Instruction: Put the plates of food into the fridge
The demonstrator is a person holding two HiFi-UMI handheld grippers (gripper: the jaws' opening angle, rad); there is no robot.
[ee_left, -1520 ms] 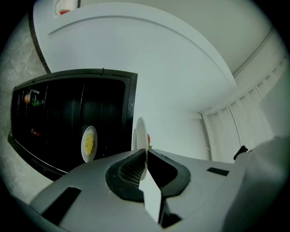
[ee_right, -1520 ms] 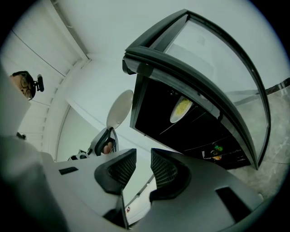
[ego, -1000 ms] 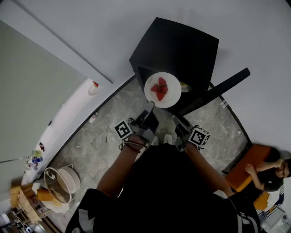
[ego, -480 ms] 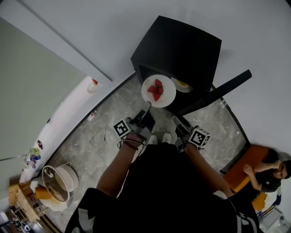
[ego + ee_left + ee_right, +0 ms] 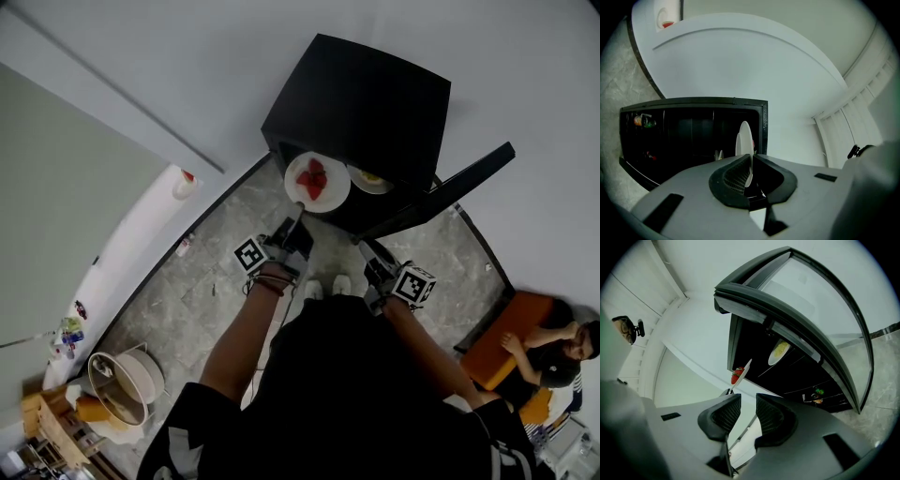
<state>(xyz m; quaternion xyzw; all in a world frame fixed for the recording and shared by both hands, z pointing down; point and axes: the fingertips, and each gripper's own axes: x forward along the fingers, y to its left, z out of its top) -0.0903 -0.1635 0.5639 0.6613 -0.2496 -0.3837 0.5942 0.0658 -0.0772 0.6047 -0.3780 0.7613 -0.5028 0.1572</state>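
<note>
A white plate with red food (image 5: 317, 180) sits at the mouth of the black fridge (image 5: 361, 103), level and off the floor. My left gripper (image 5: 298, 212) is shut on its near rim; in the left gripper view the plate (image 5: 744, 140) shows edge-on between the jaws of the left gripper (image 5: 750, 165). A second plate with yellow food (image 5: 371, 178) lies on a shelf inside, to the right. My right gripper (image 5: 369, 251) hangs lower right, by the open fridge door (image 5: 441, 192), its jaws a little apart and holding nothing. In the right gripper view the right gripper (image 5: 748, 414) faces both plates: red (image 5: 739, 373) and yellow (image 5: 779, 351).
The glass fridge door (image 5: 820, 310) stands open to the right, with small items (image 5: 816, 394) low inside the fridge. A white ledge (image 5: 141, 234) runs along the left wall. A round bin (image 5: 127, 375) stands at lower left. A person sits on an orange seat (image 5: 502, 352) at right.
The left gripper has carried the red-food plate forward and a little left, from in front of the fridge to its opening beside the yellow plate. The right gripper has barely moved.
</note>
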